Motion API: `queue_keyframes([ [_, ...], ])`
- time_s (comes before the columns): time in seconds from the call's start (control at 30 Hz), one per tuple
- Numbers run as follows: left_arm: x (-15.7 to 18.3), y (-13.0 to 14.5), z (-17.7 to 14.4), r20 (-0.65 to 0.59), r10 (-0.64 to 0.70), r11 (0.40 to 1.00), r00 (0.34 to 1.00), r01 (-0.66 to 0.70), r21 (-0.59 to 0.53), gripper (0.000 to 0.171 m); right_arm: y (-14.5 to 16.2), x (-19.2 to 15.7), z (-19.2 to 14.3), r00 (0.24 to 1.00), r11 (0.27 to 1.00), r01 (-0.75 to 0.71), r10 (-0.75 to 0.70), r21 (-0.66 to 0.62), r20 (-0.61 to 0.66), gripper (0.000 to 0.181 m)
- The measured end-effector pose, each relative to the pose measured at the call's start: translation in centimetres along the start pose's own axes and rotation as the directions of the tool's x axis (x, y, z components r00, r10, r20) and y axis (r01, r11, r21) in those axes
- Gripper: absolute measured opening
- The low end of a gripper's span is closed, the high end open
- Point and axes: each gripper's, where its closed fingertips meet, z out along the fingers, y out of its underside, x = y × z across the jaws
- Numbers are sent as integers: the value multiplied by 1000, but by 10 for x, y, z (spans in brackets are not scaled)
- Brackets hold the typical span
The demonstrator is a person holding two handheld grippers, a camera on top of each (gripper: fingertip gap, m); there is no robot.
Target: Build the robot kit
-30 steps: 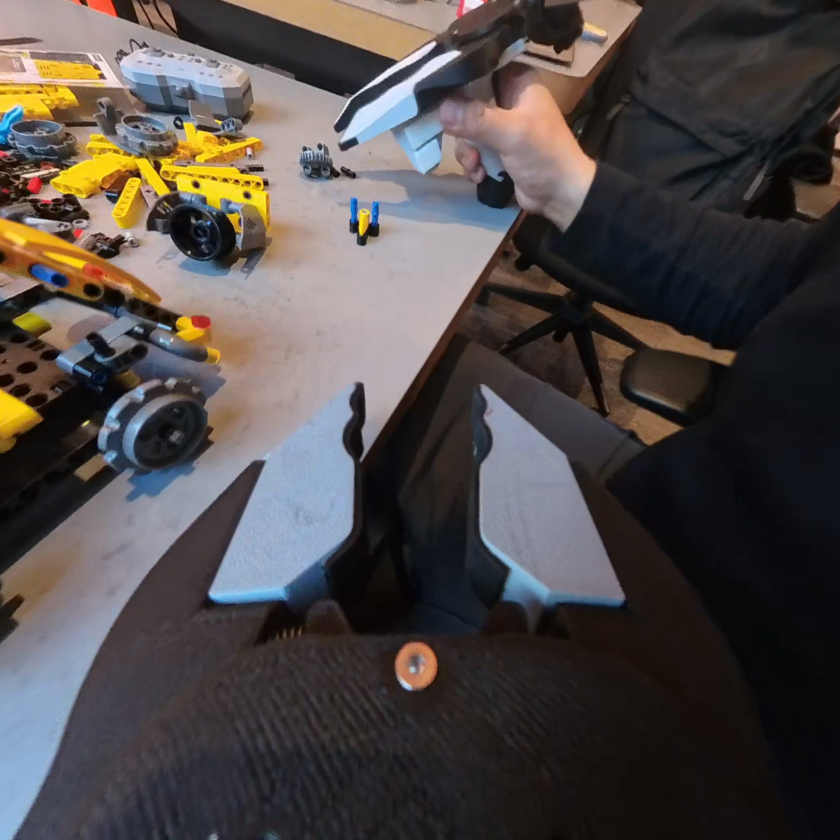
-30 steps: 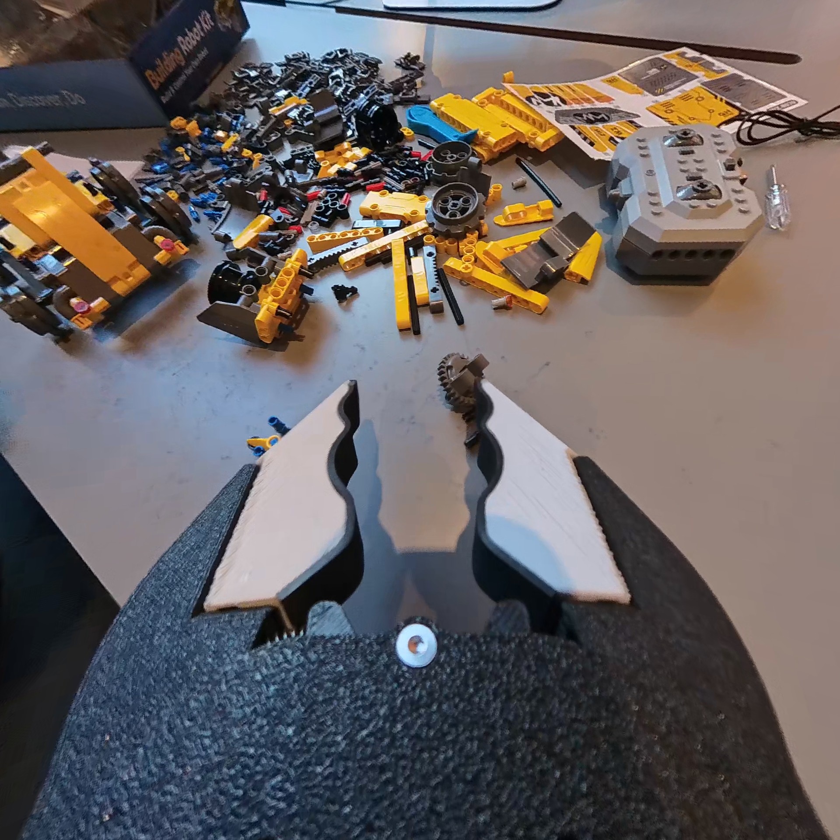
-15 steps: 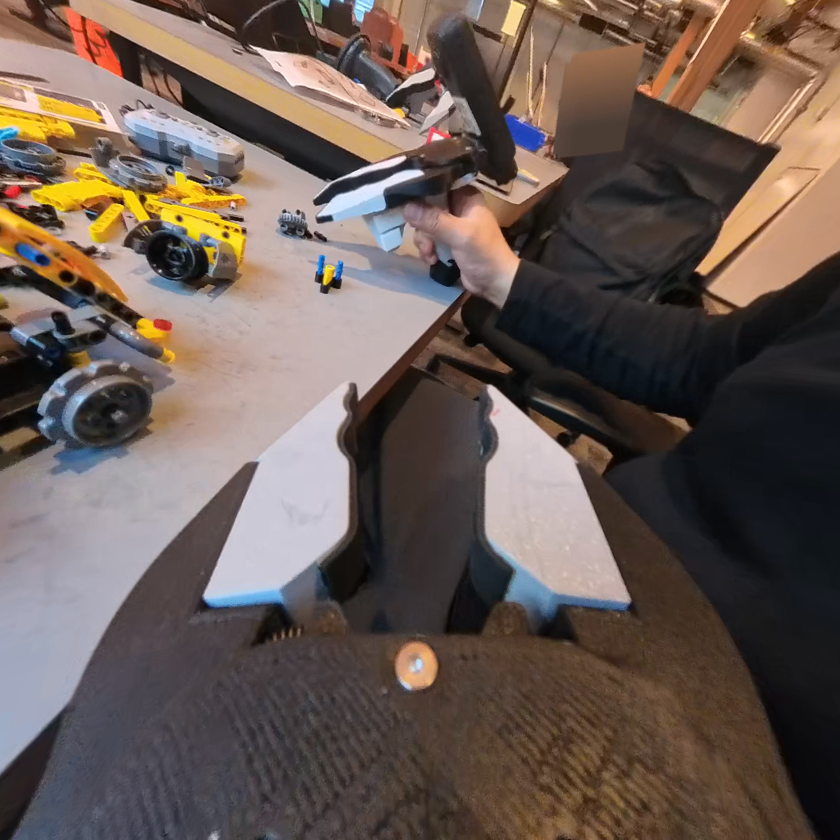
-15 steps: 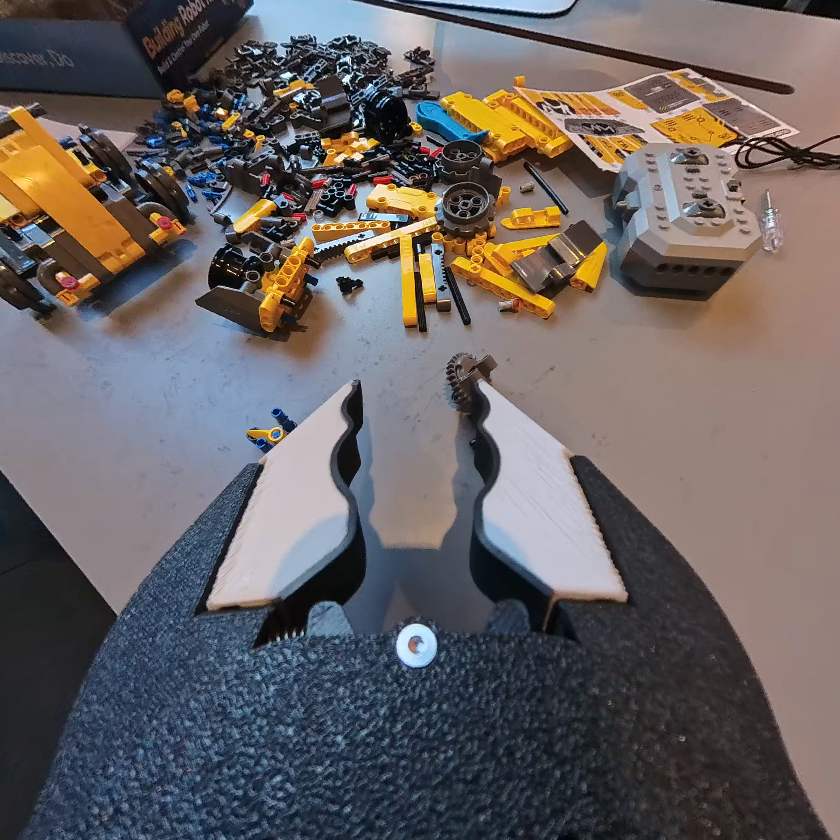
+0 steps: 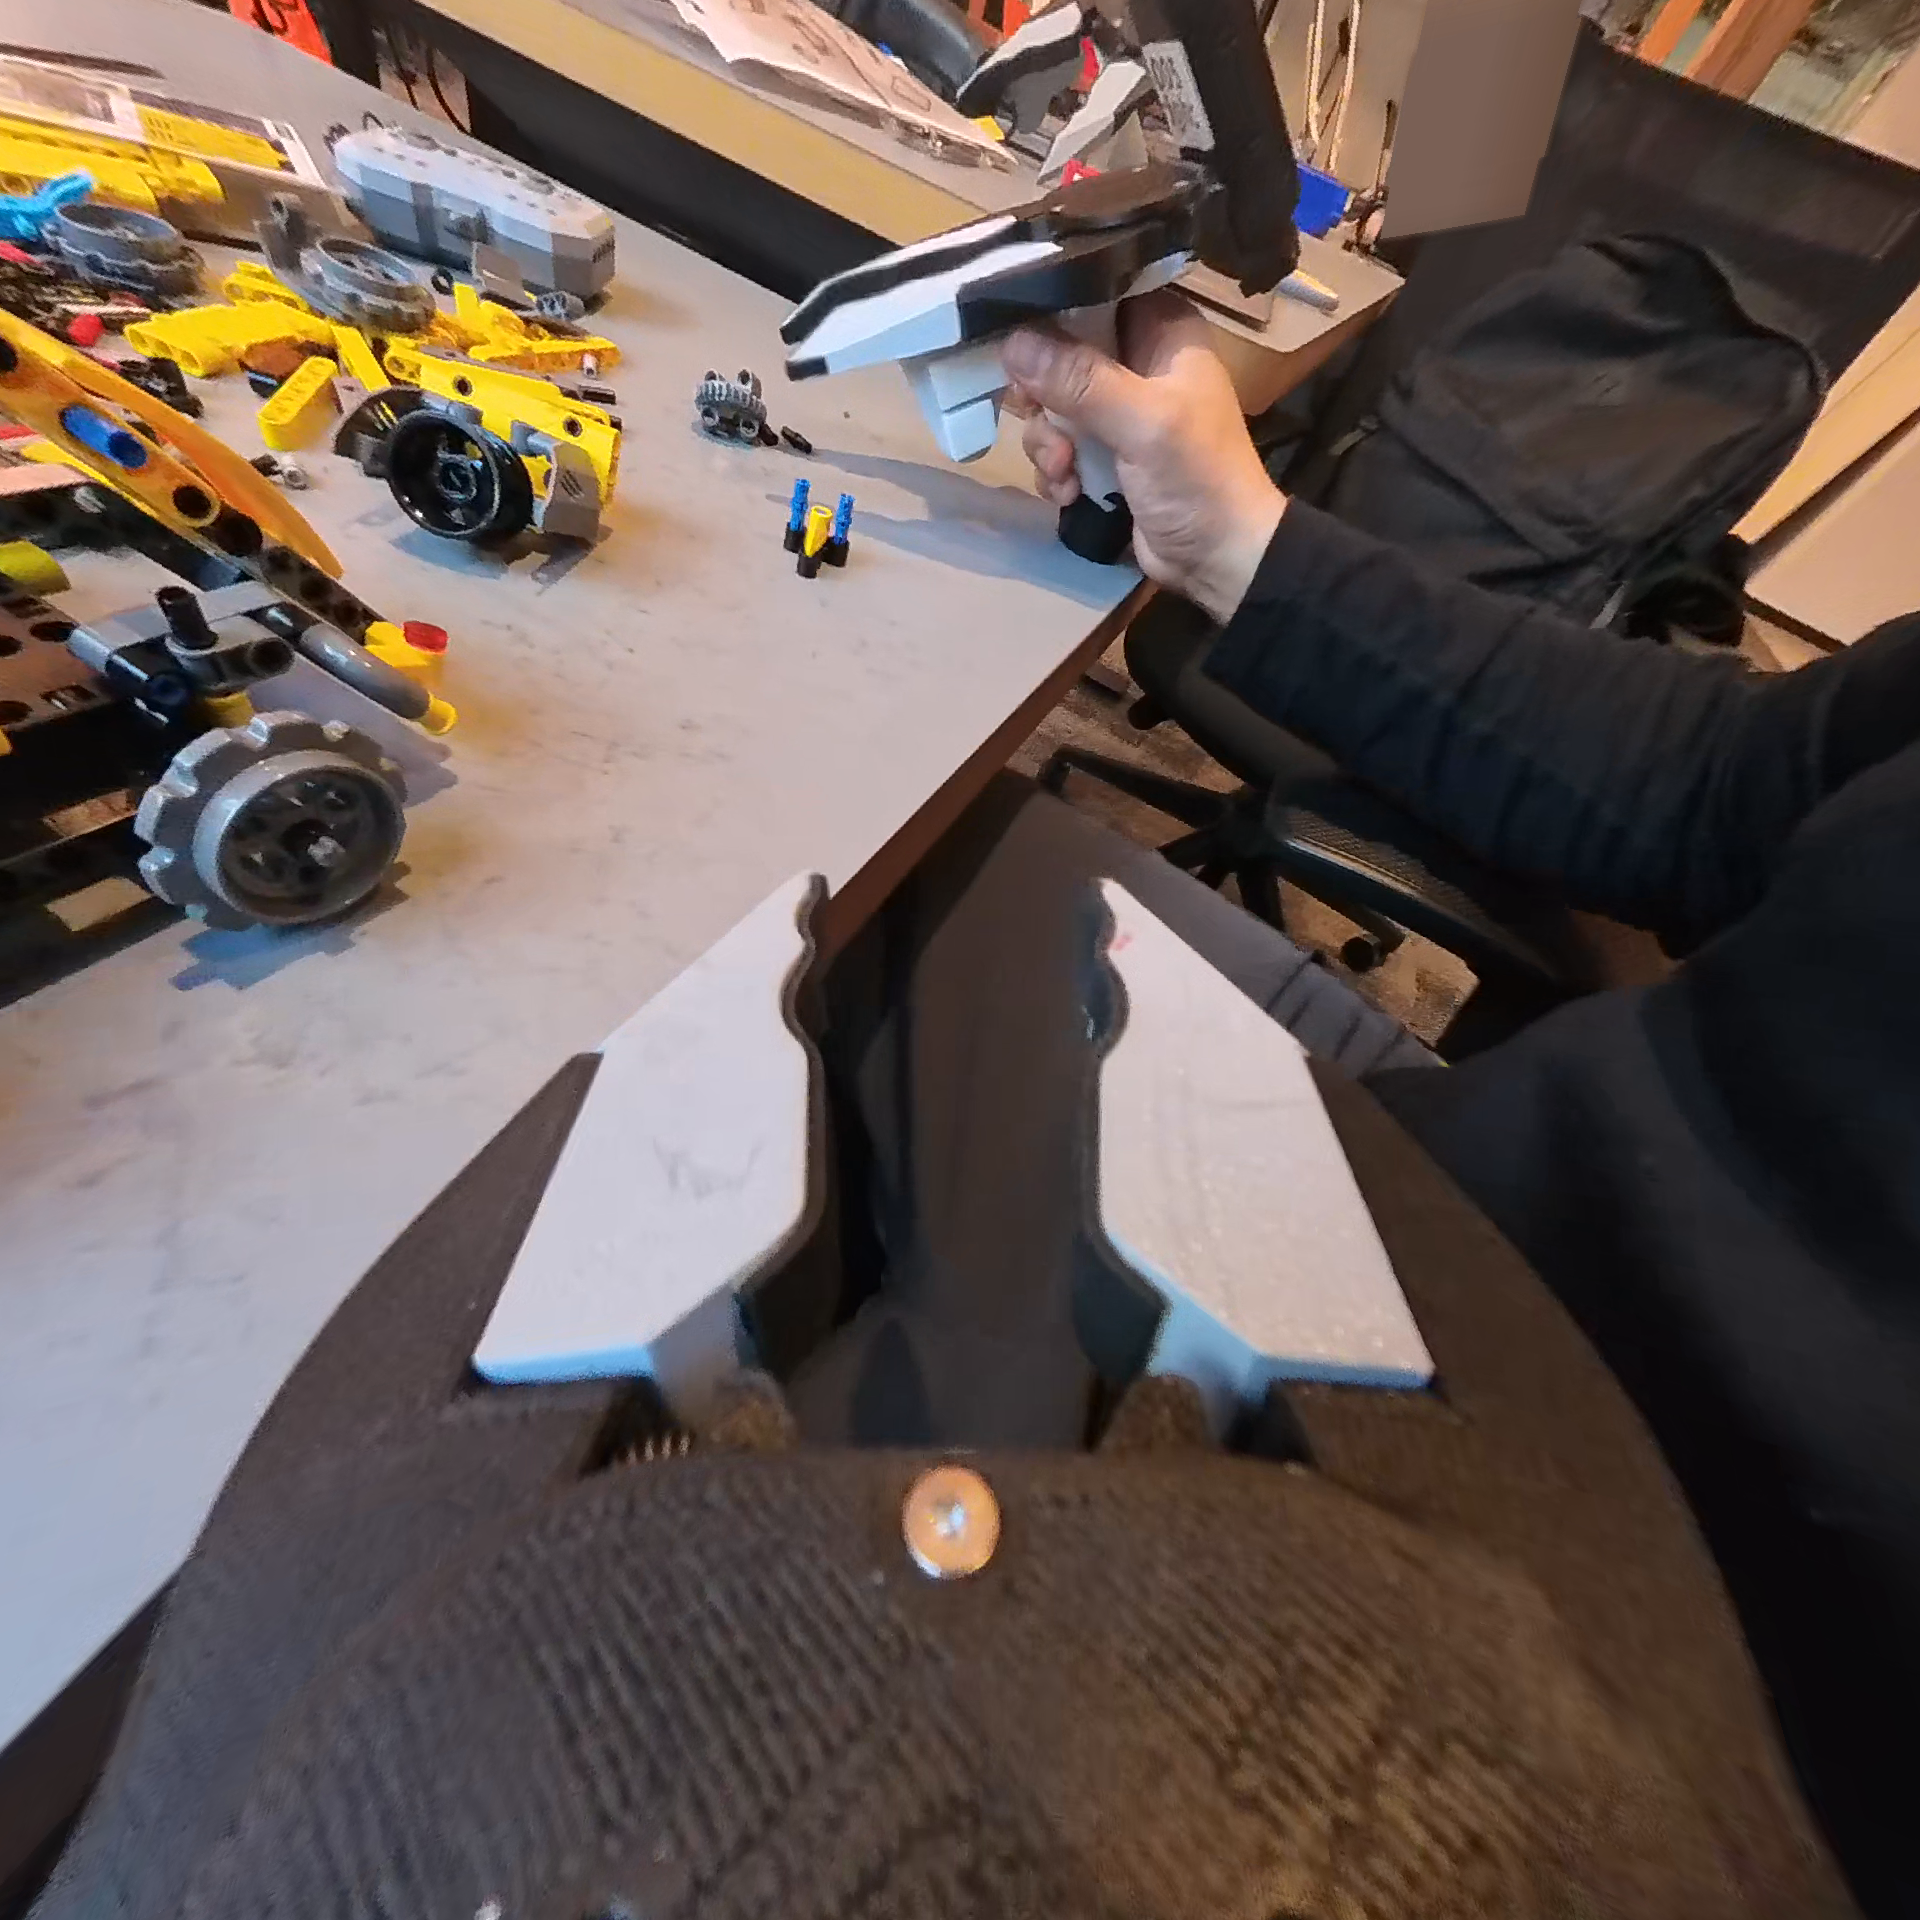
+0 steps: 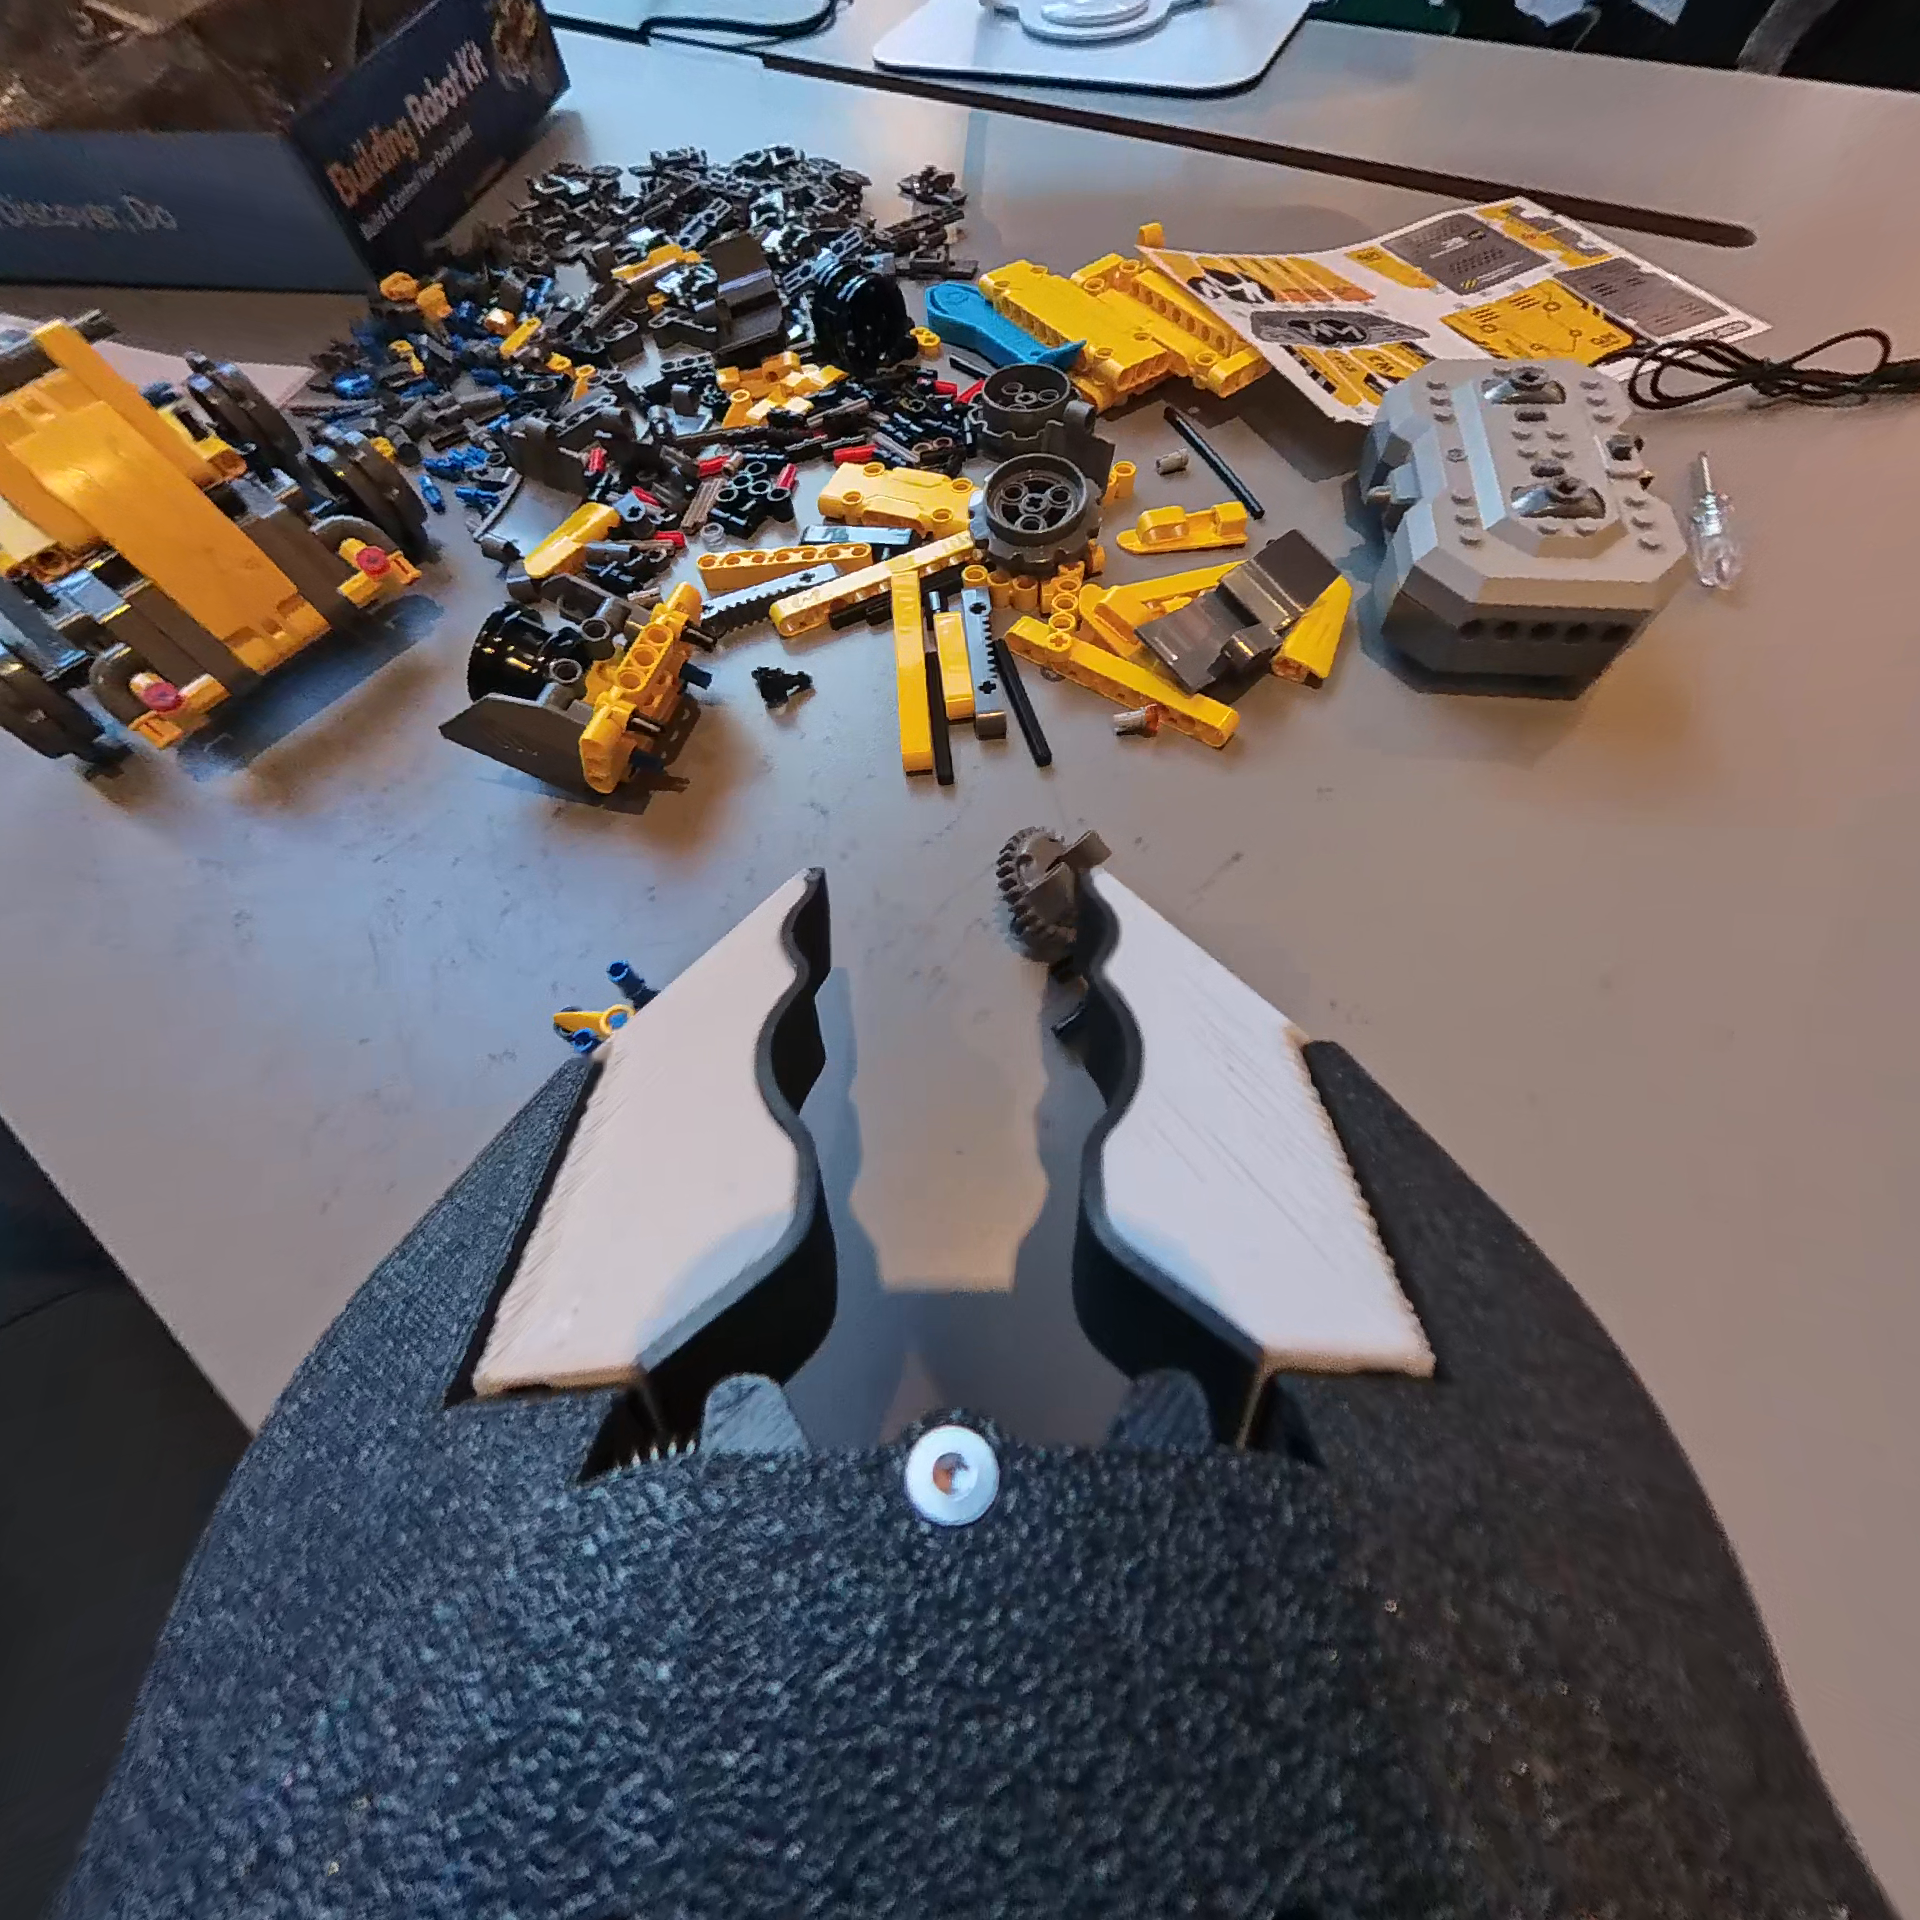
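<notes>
Grey tabletop (image 6: 1455,935) strewn with building-kit parts; a second desk and a black chair (image 5: 1558,416) behind in the left wrist view.

Right gripper (image 6: 954,894): jaws apart, nothing between them, only bare tabletop in the gap. A dark grey gear piece (image 6: 1039,883) lies just beside the tip of the finger on the frame's right; touching or not, cannot tell. A small blue-and-yellow connector (image 6: 603,1003) lies at the outer edge of the other finger, left of centre. Beyond, mid-frame: a yellow-and-black subassembly (image 6: 603,686) with a grey scoop, then the loose pile (image 6: 779,416) of black, yellow and blue parts. A half-built yellow vehicle (image 6: 156,551) is at the left edge, a grey motor block (image 6: 1517,540) at right with a small clear-handled screwdriver (image 6: 1709,520) just beside it, a printed sheet (image 6: 1455,281) at upper right, a dark blue box (image 6: 260,197) at upper left.

Left gripper (image 5: 956,904): jaws apart, empty, poised past the tabletop's near edge over dark clothing. Tabletop fills the frame's left. In this view the right gripper (image 5: 800,343) shows at upper centre, held by a hand (image 5: 1143,436) in a black sleeve, tips above the gear piece (image 5: 732,400). The connector (image 5: 819,530) stands below it, well apart from the left gripper. A grey wheel (image 5: 275,826) of the vehicle sits at the left.
</notes>
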Motion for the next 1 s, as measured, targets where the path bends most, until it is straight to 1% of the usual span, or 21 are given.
queue_keyframes([
  [0.1, 0, -2, 2, -9, 23, 1000, 1000, -23, 0, 45, -1, 14, 2, 997, 999, -36, 36, 2, -62, 48],
  [0.17, 0, -4, 6, -28, 32, 999, 999, -32, 0, 43, -1, 21, 2, 996, 999, -51, 51, -6, -79, 55],
  [0.27, 0, -5, 14, -62, 34, 999, 998, -34, -11, 43, 2, 21, 5, 997, 999, -31, 29, -32, -73, 55],
  [0.33, 2, -6, 18, -87, 26, 1000, 996, -27, -12, 43, 6, 19, 11, 998, 997, -2, -4, -79, -66, 54],
  [0.4, 4, -7, 21, -107, 18, 1000, 994, -20, -14, 43, 9, 21, 16, 996, 993, 22, -32, -116, -83, 50],
  [0.5, 5, -6, 25, -116, 25, 999, 993, -29, -28, 43, 10, 24, 22, 994, 990, 27, -41, -140, -97, 43],
  [0.67, 4, -4, 27, -109, 33, 999, 994, -38, -38, 43, 14, 20, 26, 994, 983, 62, -77, -174, -82, 19],
  [1.0, -4, -5, 12, -70, 11, 1000, 997, -12, -20, 42, 1, 8, 24, 994, 991, 96, -100, -92, -37, 18],
])
